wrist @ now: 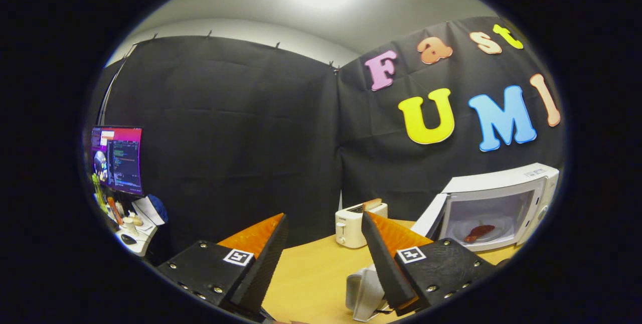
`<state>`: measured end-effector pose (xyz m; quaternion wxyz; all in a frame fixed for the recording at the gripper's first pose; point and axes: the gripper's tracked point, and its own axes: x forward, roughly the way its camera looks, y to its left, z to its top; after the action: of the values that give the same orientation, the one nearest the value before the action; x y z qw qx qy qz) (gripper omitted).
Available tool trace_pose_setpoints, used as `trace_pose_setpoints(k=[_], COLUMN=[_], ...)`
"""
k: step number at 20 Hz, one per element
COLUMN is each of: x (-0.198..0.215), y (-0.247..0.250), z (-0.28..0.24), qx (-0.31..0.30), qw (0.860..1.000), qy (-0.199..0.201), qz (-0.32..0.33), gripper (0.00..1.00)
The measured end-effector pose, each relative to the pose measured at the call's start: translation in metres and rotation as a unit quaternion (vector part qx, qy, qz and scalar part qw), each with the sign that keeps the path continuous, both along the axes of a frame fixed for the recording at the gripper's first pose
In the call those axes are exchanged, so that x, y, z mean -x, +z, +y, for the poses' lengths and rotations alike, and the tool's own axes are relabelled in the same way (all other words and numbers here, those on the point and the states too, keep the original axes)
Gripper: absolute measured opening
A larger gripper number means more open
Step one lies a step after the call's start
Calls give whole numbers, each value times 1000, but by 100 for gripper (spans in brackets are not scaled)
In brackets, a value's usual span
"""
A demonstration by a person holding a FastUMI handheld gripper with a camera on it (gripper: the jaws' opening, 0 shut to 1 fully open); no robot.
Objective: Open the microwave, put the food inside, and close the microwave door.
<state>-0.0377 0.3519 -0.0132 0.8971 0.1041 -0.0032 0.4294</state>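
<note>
So the gripper (325, 223) is spread wide, with nothing between its fingers, held up above the wooden surface (311, 274) and well back from everything on it. Off beyond the right finger sits the white microwave (501, 203), with its door (430, 216) swung open toward the left. Inside, a white plate (489, 233) holds the food (479, 232) (a reddish-brown piece, sausage-shaped as far as I can make out), so it's already in the cavity while the door hangs open.

Between the two fingers and farther back there's a white toaster (353, 224) standing on the surface with a slice of bread (371, 204) poking out of the top slot. Just under the right finger, close in, is some white object (363, 294) lying on the surface; it's partly hidden by the finger and I can't tell what it is.

Way off beyond the left finger, a monitor (117, 159) is lit up above a cluttered side desk (133, 231) with a mouse and small odds and ends on it, too small to tell apart.
</note>
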Motion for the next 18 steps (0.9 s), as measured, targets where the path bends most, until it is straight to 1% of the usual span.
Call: trace_pose_setpoints(k=[1, 2, 3, 4, 6, 7, 8, 9, 10, 12, 13, 16, 18], x=[7, 8, 7, 3, -8, -20, -28, -24, -21, -22, -27, -38, -48], y=[-7, -20, -34, -53, -85, -97, -116, -125, -137, -147, -151, -161, -171], z=[9, 21, 30, 35, 37, 28, 34, 29, 29, 18, 10, -31, -69], qx=[9, 17, 31, 49, 85, 113, 120, 123, 126, 145, 152, 147, 150], qw=[1000, 1000, 999, 998, 994, 991, 990, 989, 988, 985, 984, 980, 974], qy=[12, 23, 31, 26, 3, -31, -32, -24, -24, -36, -48, -89, -128], qz=[-3, 6, 22, 40, 63, 62, 68, 78, 83, 81, 81, 97, 113], gripper=[84, 81, 70, 59, 36, 36, 21, 7, 5, 5, 5, 5, 5])
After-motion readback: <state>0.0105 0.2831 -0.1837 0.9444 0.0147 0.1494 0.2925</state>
